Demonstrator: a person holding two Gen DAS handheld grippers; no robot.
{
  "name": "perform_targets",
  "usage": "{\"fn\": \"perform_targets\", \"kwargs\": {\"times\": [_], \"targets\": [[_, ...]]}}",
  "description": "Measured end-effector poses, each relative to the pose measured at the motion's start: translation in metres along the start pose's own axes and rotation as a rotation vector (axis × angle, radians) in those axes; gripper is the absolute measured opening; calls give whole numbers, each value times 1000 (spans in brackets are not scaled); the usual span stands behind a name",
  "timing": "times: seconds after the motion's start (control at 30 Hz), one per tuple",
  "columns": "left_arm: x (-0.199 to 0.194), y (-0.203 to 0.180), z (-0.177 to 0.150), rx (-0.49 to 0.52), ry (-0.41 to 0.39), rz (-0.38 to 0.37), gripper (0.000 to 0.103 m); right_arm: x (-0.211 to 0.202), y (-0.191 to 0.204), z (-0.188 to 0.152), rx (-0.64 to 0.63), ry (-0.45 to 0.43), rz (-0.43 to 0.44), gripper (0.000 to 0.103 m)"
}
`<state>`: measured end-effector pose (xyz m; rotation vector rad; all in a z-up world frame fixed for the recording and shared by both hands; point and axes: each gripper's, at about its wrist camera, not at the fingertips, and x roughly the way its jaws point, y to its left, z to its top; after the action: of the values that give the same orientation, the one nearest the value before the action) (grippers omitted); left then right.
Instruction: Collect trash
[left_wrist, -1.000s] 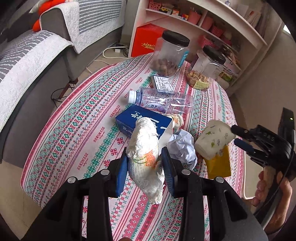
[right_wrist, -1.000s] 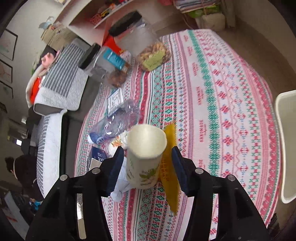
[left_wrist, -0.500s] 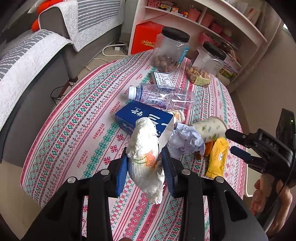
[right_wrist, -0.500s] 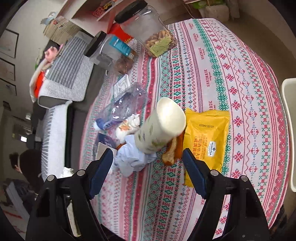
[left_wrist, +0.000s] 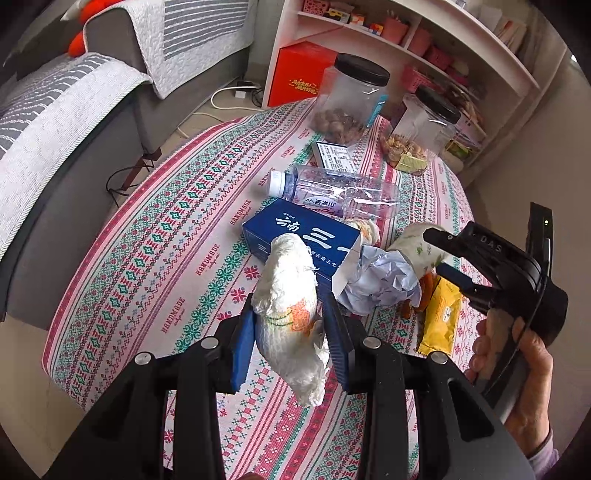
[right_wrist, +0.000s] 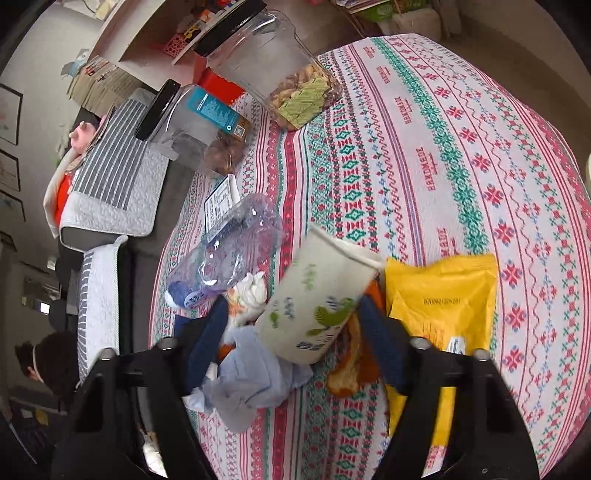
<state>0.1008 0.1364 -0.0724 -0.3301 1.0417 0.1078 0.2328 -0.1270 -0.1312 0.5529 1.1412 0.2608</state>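
Observation:
My left gripper (left_wrist: 291, 332) is shut on a crumpled white paper wad (left_wrist: 288, 280), held above the patterned tablecloth (left_wrist: 155, 236). A floral paper cup (right_wrist: 317, 295) lies tilted on its side on a trash pile: crumpled pale-blue paper (right_wrist: 251, 373), orange peel (right_wrist: 351, 365) and a yellow packet (right_wrist: 443, 295). My right gripper (right_wrist: 291, 332) straddles the cup with its jaws closing; its left pad still stands apart from the cup. The left wrist view shows the right gripper (left_wrist: 436, 251) over the cup (left_wrist: 413, 243), held by a hand (left_wrist: 517, 369).
A crushed clear bottle (left_wrist: 343, 195) and a blue box (left_wrist: 295, 232) lie beside the pile. Two black-lidded jars (left_wrist: 351, 103) (left_wrist: 424, 133) stand at the table's far side. A grey sofa (left_wrist: 74, 122) is left; white shelves (left_wrist: 406, 33) are behind.
The right gripper let the cup go, and it tipped onto the trash pile. The gripper then came down around the cup and its jaws narrowed. The left gripper kept still.

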Motion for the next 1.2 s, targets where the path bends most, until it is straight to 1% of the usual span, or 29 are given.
{"fn": "perform_targets", "kwargs": {"times": [0.03, 0.07, 0.17, 0.27, 0.33, 0.4, 0.47, 0.5, 0.53, 0.67, 0.8, 0.83, 0.9, 0.93, 0.97, 1.03, 1.2], "targets": [[0, 0, 0, 0, -2, 2, 36, 0, 3, 1, -20, -6, -4, 33], [0, 0, 1, -1, -4, 4, 36, -3, 6, 1, -46, -16, -2, 22], [-1, 1, 3, -7, -13, 1, 36, -15, 19, 0, -115, -53, 9, 15], [-4, 0, 5, -10, -24, -4, 36, -26, 29, -2, -172, -73, 14, 14], [-5, -1, 5, -9, -27, -10, 36, -28, 26, -3, -153, -65, -17, 15], [-7, -3, 3, -4, -27, -17, 36, -29, 16, -2, -94, -71, -39, 25], [-9, -4, 2, 8, -31, -10, 36, -29, 1, 2, 5, -80, -42, 70], [-9, -4, 1, 13, -34, -2, 36, -29, -3, 3, 41, -87, -40, 73], [-9, -3, 1, 14, -36, 3, 36, -26, -7, 6, 58, -81, -33, 74], [-4, 6, 5, -17, -19, -6, 36, -6, -6, 15, 51, -64, -86, 74], [2, 10, 5, -28, 5, -12, 36, 25, -14, 18, 81, 7, -71, 76], [4, 11, 5, -25, 8, -7, 36, 32, -14, 18, 66, 17, -64, 75], [6, 13, 4, -27, 13, 0, 36, 40, -8, 18, 15, 35, -54, 51], [8, 14, 5, -31, 15, 1, 36, 42, -4, 17, -19, 29, -54, 49], [8, 15, 5, -37, 16, 3, 36, 40, 3, 16, -54, 9, -60, 44], [7, 18, 7, -47, 11, 1, 36, 33, 16, 14, -120, -23, -63, 39], [-4, 18, 11, -54, -32, -15, 36, 0, 44, 7, -208, -108, -21, 38]]}}
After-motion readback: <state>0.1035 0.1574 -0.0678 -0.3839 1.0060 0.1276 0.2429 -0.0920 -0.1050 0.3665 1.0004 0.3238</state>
